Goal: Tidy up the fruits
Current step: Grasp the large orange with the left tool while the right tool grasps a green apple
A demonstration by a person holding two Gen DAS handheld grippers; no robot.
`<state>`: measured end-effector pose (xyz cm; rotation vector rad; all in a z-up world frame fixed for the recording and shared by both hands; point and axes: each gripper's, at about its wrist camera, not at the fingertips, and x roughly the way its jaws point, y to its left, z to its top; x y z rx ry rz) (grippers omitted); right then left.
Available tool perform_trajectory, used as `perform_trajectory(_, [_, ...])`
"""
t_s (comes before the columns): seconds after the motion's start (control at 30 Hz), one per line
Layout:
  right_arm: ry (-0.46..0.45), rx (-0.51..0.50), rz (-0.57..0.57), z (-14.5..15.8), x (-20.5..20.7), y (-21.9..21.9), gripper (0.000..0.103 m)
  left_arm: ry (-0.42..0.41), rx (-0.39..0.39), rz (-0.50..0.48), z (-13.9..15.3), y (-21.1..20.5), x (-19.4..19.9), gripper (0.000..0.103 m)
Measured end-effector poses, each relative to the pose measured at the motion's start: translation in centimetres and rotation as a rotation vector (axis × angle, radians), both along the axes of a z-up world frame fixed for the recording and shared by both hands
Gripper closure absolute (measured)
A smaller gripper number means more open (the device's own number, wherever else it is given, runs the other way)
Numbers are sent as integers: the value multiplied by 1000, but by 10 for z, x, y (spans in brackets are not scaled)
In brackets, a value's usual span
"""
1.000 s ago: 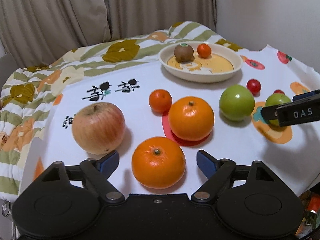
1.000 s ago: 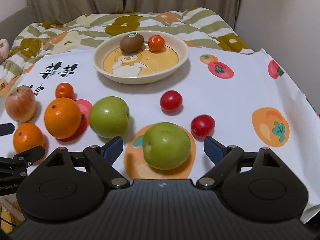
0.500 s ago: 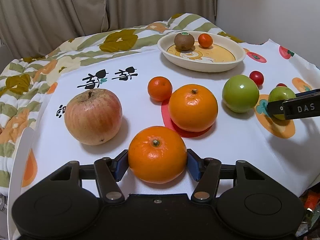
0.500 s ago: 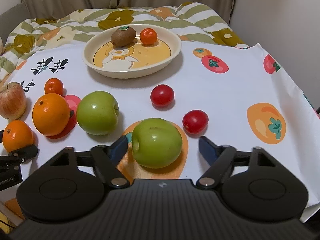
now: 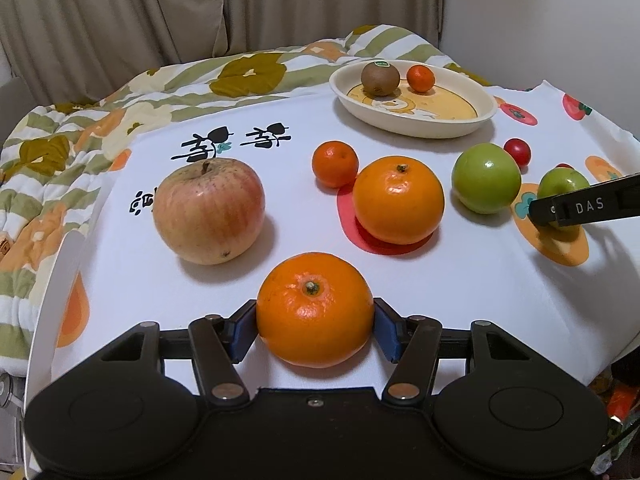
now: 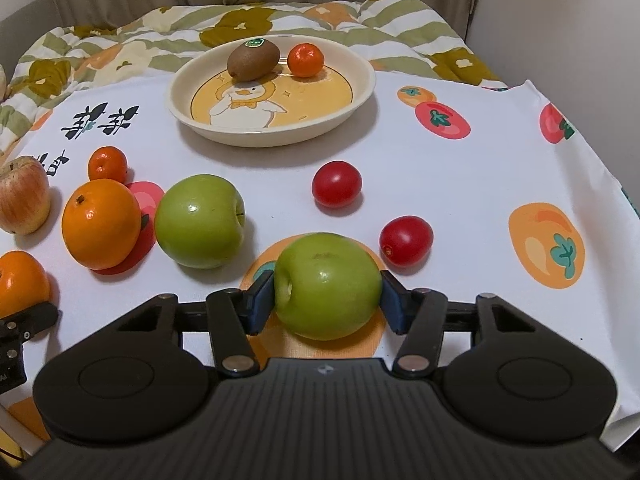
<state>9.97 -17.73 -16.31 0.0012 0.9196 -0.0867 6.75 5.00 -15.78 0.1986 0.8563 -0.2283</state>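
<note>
Both hand-held grippers have narrowed: the left hand-held gripper (image 5: 315, 330) now pinches the orange (image 5: 315, 309), while the right hand-held gripper (image 6: 327, 304) is closing on the green apple (image 6: 327, 307) between its pads; the plate (image 6: 356, 104) lies ahead.

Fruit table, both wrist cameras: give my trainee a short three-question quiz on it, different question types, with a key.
1. True or false: the plate holds a kiwi and a small mandarin.
2. What sits between the left gripper pads? A) red apple B) orange C) tomato
3. Fill in: the right gripper is closing on a ____ apple.

Key:
1. True.
2. B, the orange; the red apple lies loose on the cloth.
3. Green, the green apple.
</note>
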Motion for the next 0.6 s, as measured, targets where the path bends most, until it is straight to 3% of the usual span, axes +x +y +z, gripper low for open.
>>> perform_trajectory(0.3, [16, 28, -5, 10, -6, -6, 33, -15, -19, 23, 18, 4, -3, 39])
perform_trajectory(0.6, [-10, 37, 18, 45, -12, -14, 34, -41, -42, 50, 55, -2, -8, 39])
